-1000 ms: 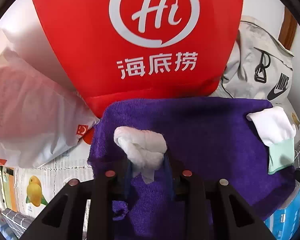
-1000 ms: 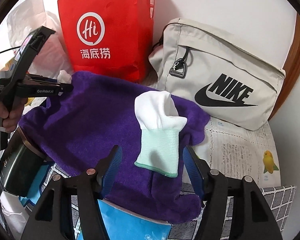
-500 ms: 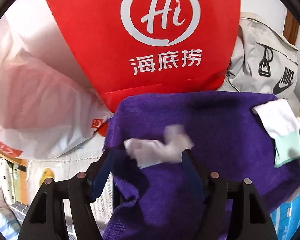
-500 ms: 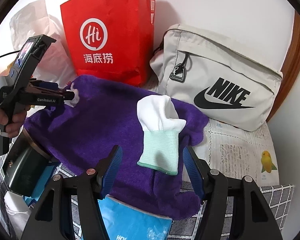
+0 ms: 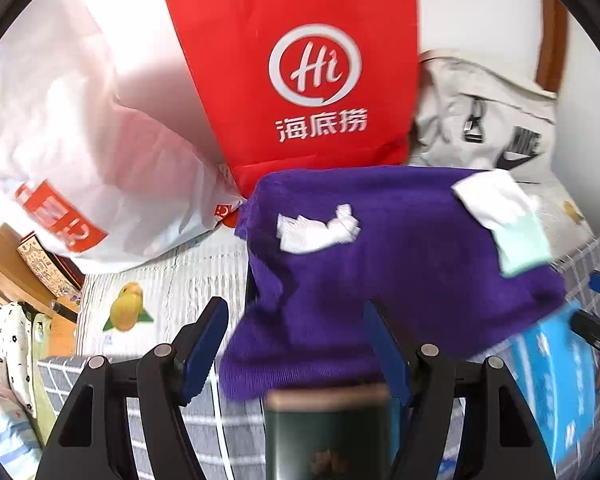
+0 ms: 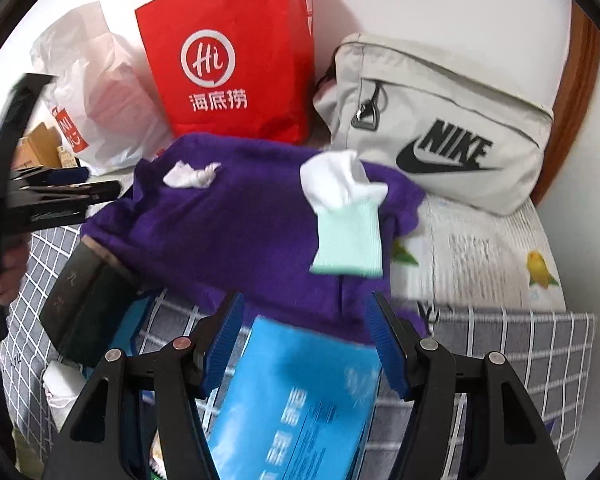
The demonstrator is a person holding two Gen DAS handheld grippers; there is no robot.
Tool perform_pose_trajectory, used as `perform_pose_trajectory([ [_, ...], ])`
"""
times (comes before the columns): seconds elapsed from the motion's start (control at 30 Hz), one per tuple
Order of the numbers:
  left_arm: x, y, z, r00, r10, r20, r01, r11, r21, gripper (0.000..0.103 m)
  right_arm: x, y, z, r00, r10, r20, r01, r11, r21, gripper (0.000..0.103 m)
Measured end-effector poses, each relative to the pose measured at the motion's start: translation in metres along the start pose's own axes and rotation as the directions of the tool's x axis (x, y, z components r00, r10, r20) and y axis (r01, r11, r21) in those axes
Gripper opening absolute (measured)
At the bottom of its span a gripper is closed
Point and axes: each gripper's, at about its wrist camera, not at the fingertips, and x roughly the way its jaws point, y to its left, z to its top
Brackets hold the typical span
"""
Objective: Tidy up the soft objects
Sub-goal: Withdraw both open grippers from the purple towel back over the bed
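Note:
A purple towel (image 5: 380, 248) (image 6: 236, 224) lies spread over boxes. A crumpled white cloth (image 5: 318, 230) (image 6: 192, 176) lies on its far left part. A white glove with a mint cuff (image 5: 508, 220) (image 6: 344, 216) lies on its right part. My left gripper (image 5: 296, 340) is open and empty, pulled back from the white cloth; it also shows in the right wrist view (image 6: 84, 184). My right gripper (image 6: 304, 332) is open and empty, below the glove.
A red paper bag (image 6: 232, 56), a white plastic bag (image 5: 84, 128) and a beige Nike bag (image 6: 440, 120) stand along the wall. A dark tin (image 6: 84, 304) and a blue pack (image 6: 300, 400) lie under the towel's near edge.
My left gripper opened, let the white cloth drop onto the towel and drew back. My right gripper also drew back from the glove.

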Motion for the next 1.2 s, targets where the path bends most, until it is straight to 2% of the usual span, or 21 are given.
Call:
perform_pose_trajectory([
  [0.1, -0.022, -0.002, -0.017, 0.999, -0.009, 0.037, 0.008, 1.0, 0.003, 0.068, -0.011, 0.008, -0.012, 1.0, -0.001, -0.003, 0.001, 1.0, 0.011, 0.063],
  [0.27, -0.055, 0.0, -0.051, 0.998, 0.007, 0.065, -0.006, 1.0, -0.023, 0.068, -0.033, 0.017, -0.03, 0.999, 0.038, 0.021, -0.039, 0.998, 0.057, 0.069],
  [0.43, -0.08, 0.005, -0.086, 0.996, -0.047, 0.078, 0.056, 0.993, -0.105, 0.068, -0.065, 0.027, -0.054, 0.993, 0.022, 0.115, -0.027, 0.999, 0.043, 0.071],
  [0.5, -0.085, -0.002, -0.098, 0.996, -0.041, 0.076, 0.047, 0.996, -0.082, 0.068, -0.077, 0.03, -0.065, 0.988, -0.009, 0.157, 0.003, 0.999, 0.035, 0.071],
  [0.57, -0.091, -0.013, -0.111, 0.997, -0.005, 0.081, 0.008, 1.0, -0.028, 0.068, -0.081, 0.032, -0.073, 0.987, -0.04, 0.154, 0.036, 0.999, 0.03, 0.071],
  [0.63, -0.093, -0.022, -0.124, 0.998, 0.009, 0.063, -0.008, 1.0, -0.006, 0.068, -0.084, 0.032, -0.084, 0.991, -0.044, 0.128, 0.04, 0.999, 0.033, 0.071],
  [0.77, -0.098, -0.033, -0.148, 0.997, -0.046, 0.058, 0.046, 0.999, 0.002, 0.068, -0.094, 0.034, -0.108, 0.993, 0.015, 0.121, -0.019, 0.999, 0.029, 0.071],
  [0.87, -0.096, -0.039, -0.162, 0.996, -0.082, 0.032, 0.082, 0.997, 0.005, 0.068, -0.104, 0.041, -0.124, 0.99, -0.017, 0.139, 0.014, 1.0, 0.019, 0.071],
  [1.0, -0.09, -0.038, -0.191, 0.993, -0.116, -0.004, 0.116, 0.993, -0.023, 0.068, -0.109, 0.043, -0.14, 0.989, 0.005, 0.146, -0.01, 0.999, 0.032, 0.071],
  [1.2, -0.078, -0.037, -0.221, 0.992, -0.121, -0.036, 0.12, 0.992, -0.027, 0.068, -0.106, 0.046, -0.159, 0.991, -0.019, 0.129, 0.014, 0.999, 0.037, 0.071],
])
